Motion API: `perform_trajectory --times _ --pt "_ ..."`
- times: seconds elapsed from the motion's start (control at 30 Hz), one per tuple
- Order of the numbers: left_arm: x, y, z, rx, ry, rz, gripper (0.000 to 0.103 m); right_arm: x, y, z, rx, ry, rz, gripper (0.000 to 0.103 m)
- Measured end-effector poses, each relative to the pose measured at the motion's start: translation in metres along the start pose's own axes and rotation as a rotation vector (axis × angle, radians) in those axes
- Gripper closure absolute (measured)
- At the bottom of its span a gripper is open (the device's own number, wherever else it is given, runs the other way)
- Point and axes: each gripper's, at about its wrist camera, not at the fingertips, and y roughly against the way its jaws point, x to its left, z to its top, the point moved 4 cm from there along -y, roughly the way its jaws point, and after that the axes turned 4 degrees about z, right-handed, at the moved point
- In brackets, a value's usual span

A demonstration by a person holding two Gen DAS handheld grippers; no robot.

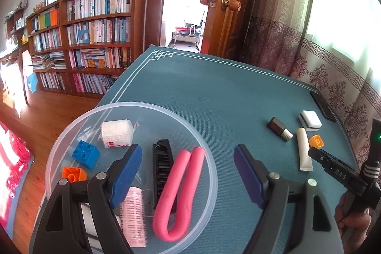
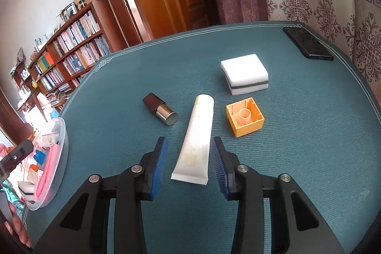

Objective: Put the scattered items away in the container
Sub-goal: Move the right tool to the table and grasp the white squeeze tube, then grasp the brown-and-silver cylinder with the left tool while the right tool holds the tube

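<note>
So we've got the right gripper (image 2: 188, 163) spread wide around the near end of the white tube (image 2: 194, 144), not touching it yet. It's slick and soft — it could squirt sideways into the orange block (image 2: 245, 119). The left gripper (image 1: 188, 174) gapes empty over the container (image 1: 57, 151).

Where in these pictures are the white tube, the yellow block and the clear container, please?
white tube (image 2: 197, 135): right wrist view, middle of its body.
yellow block (image 2: 247, 127): right wrist view, its near side wall.
clear container (image 1: 133, 103): left wrist view, far rim.
</note>
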Motion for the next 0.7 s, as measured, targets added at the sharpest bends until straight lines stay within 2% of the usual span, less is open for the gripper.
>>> perform_trajectory --times 0.17,0.37,0.7 --pt "-0.017 -0.003 -0.001 0.013 -0.034 -0.011 0.02 -0.005 -0.016 0.004 0.031 -0.014 0.017 0.065" --pt "-0.033 -0.008 -0.003 0.029 -0.062 -0.025 0.02 -0.006 -0.034 0.008 0.048 0.014 -0.021 0.071" --pt "-0.064 -0.024 -0.004 0.062 -0.117 -0.058 0.02 -0.008 -0.029 0.006 0.069 0.072 -0.027 0.073"
